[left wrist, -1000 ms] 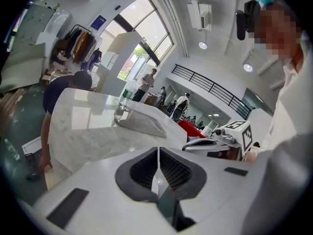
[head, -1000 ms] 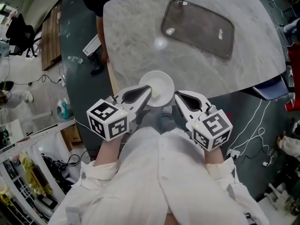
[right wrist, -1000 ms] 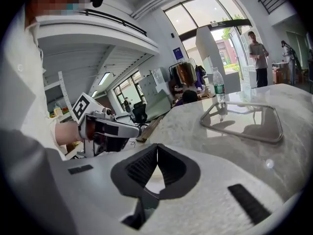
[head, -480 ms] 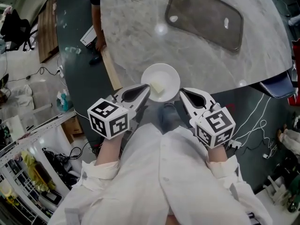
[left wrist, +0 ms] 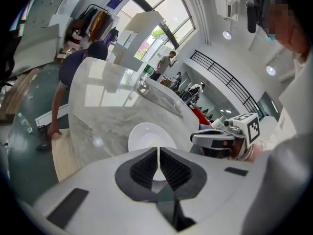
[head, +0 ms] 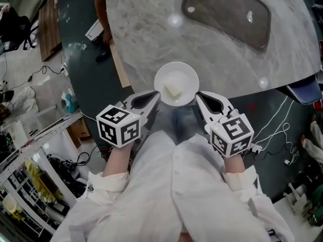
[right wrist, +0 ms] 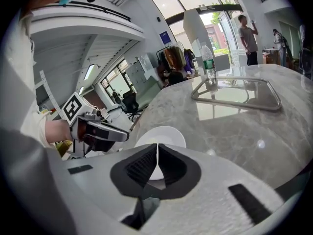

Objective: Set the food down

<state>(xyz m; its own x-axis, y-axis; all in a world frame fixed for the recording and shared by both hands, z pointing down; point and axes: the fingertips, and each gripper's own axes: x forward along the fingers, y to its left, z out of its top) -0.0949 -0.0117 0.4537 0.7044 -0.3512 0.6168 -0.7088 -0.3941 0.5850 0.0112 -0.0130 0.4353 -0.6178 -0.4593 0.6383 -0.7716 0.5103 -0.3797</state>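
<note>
The plate [head: 176,83] is plain glossy white, and the food [head: 173,89] at its centre is pale yellow. The table [head: 141,34] is light grey marble with darker cloudy veins. At 1 o'clock lies a smoky dark grey tray [head: 227,11]. The left gripper [head: 157,96] and right gripper [head: 198,95] have white shells with black ribbed pads [left wrist: 144,168]. Each bears a cube [head: 118,126] patterned in black and white squares. The shirt [head: 171,185] at 6 o'clock is white. The floor [head: 83,59] is dark grey-green, with a tan wooden plank [head: 120,69] at 10 o'clock. The bottle [right wrist: 209,65] is clear with a green label.
</note>
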